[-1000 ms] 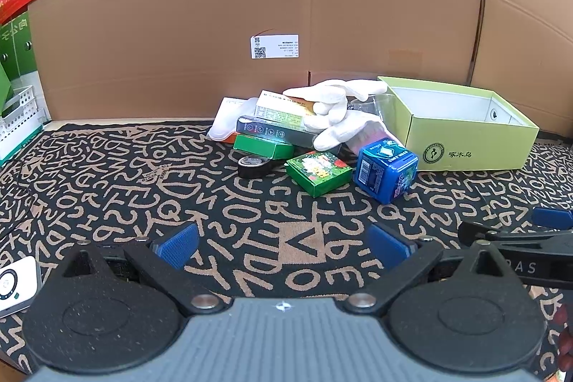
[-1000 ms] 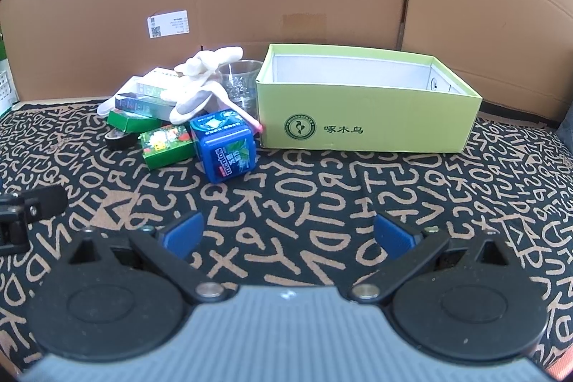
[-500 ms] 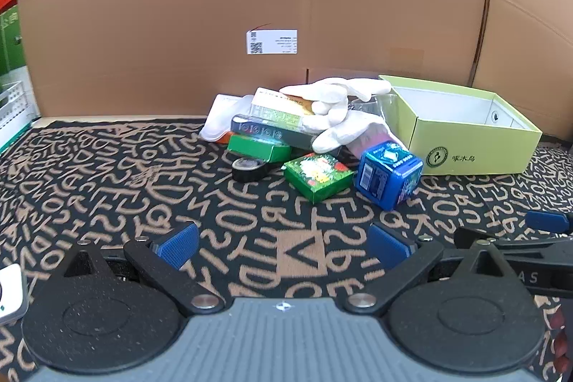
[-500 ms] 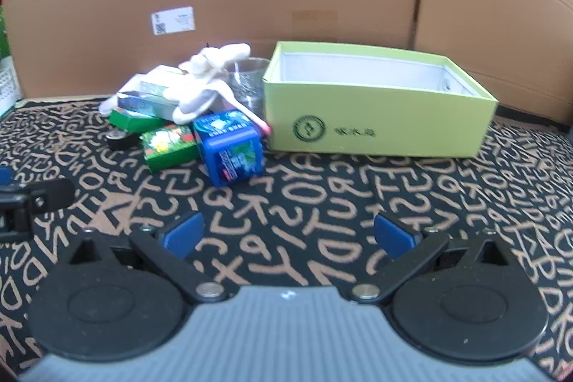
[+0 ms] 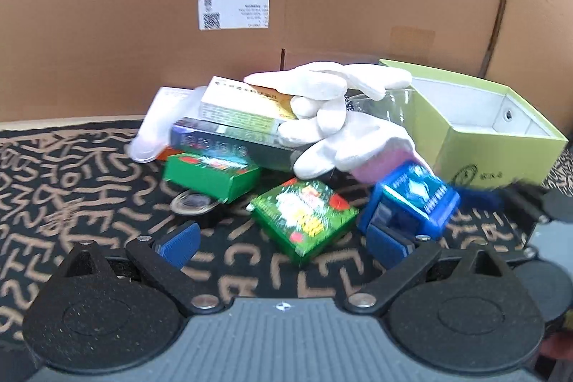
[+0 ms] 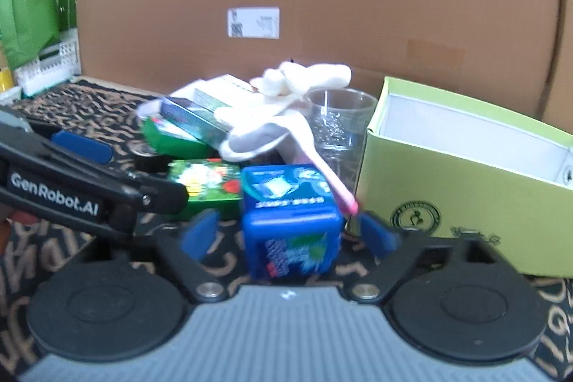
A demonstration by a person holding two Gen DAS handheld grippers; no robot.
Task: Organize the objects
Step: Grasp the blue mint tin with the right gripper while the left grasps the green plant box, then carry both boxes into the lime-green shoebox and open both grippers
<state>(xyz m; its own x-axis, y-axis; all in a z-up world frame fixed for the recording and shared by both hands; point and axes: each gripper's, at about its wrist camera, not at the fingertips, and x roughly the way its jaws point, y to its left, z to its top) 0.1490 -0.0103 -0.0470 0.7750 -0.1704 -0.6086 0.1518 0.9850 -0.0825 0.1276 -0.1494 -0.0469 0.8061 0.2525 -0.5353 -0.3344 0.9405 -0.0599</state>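
Right tongs straddle the blue cube box, jaws closing around it without yet pressing, presumably to lift it into the green box just beside. Left tongs, wide and empty, face the green carton on the surface.

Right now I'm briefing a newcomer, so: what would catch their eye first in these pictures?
Probably the blue cube-shaped box, front and centre between the closing jaws of the right gripper, whose pads do not yet visibly press it. Behind it, a white glove drapes over a pile of small boxes. To the right stands an open lime-green box.
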